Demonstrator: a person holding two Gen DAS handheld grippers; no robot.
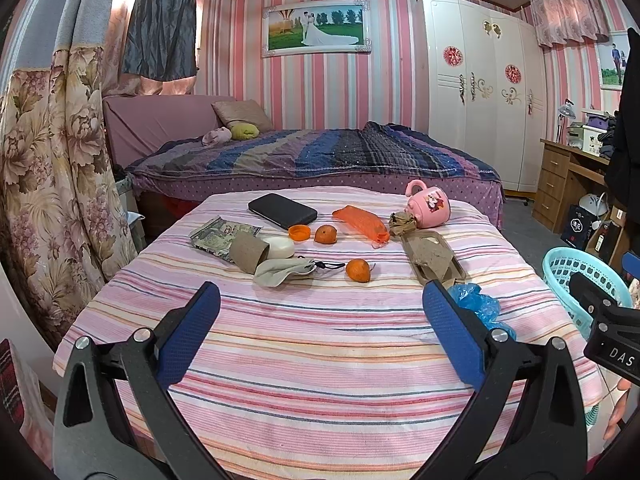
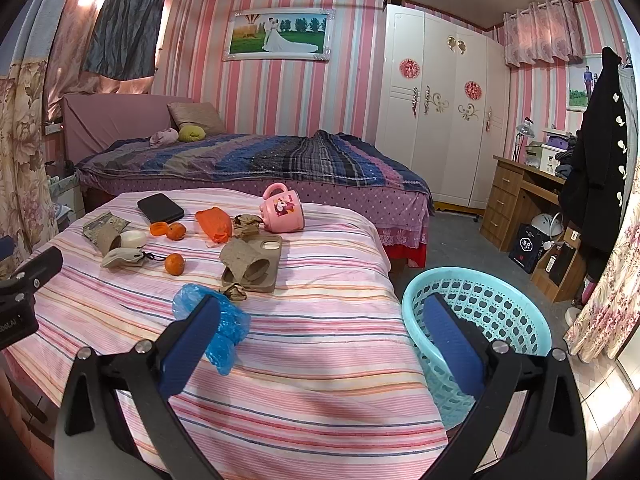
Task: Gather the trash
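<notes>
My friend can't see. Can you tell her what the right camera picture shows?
An open right hand-held gripper hovers over a pink striped cloth-covered table, with a crumpled blue plastic bag by its left finger and an empty turquoise plastic basket beside the table.

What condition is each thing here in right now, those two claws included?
Left claw: open, empty.
Right claw: open, empty.
Pink mug: tipped on its side.
Turquoise basket: upright beside the table.
Blue plastic bag: crumpled.
Wardrobe: doors shut.

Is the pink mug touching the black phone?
Apart. The right wrist view shows the pink plastic mug and black flat phone separated by striped cloth.
</notes>
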